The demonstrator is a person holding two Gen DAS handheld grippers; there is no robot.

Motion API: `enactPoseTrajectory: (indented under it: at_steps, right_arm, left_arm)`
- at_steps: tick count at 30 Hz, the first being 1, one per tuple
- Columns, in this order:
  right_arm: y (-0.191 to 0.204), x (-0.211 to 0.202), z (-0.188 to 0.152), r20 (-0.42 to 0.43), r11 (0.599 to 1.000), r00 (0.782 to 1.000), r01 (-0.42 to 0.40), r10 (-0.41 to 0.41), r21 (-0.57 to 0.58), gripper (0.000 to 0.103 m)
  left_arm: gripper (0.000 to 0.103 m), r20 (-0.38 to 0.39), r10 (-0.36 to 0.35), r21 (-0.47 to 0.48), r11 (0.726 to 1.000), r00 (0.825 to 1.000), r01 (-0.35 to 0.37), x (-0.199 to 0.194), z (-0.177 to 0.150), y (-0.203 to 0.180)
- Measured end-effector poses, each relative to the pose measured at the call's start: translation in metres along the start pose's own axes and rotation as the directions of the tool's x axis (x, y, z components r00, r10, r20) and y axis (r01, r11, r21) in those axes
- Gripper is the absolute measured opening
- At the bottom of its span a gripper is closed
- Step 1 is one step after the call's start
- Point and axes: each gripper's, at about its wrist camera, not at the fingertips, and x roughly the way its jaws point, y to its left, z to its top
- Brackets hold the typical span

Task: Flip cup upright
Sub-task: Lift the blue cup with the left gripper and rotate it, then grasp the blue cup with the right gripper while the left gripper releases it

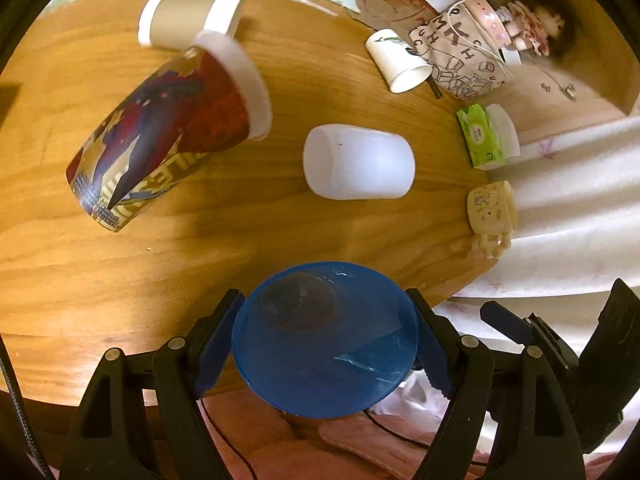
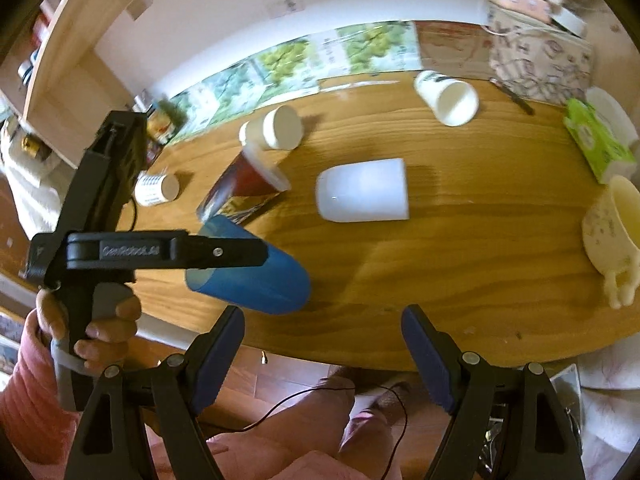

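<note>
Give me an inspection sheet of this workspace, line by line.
Surface: wooden table, grain visible.
Job's things: blue cup held on its side between the left gripper fingers.
Clutter: white cup and printed cup lying down; tissue pack; cream mug.
Grippers: left shut on blue cup; right gripper open, holding nothing.
Cables: thin wire below table edge.
Surroundings: patterned bag, doll.

**Readable text in view**

The left gripper (image 2: 224, 276) carries raised lettering along its black arm that reads "GenRobot.AI". The printed cup (image 1: 160, 136) has block letters near its base, too distorted to read. Scattered letters on the patterned bag (image 1: 460, 56) form no legible word.
</note>
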Motion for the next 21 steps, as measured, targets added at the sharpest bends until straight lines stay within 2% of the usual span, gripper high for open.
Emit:
enactPoseTrajectory:
  at_steps: [11, 16, 21]
  right_arm:
    - [0.027, 0.021, 0.016, -0.034, 0.999, 0.999, 0.004, -0.005, -0.053, 0.081]
    - [0.039, 0.031, 0.024, -0.038, 0.997, 0.999, 0.024, -0.027, -0.078, 0.081]
    - [0.049, 0.043, 0.032, -0.052, 0.995, 0.998, 0.029, -0.034, -0.095, 0.081]
  left_arm:
    - [0.082, -0.045, -0.134, -0.072, 0.989, 0.99, 0.13, 0.0, 0.021, 0.038]
    - [0.081, -0.07, -0.106, -0.074, 0.992, 0.992, 0.101, -0.001, 0.032, 0.054]
    - [0.081, -0.109, -0.123, -0.085, 0.99, 0.986, 0.114, 0.002, 0.039, 0.068]
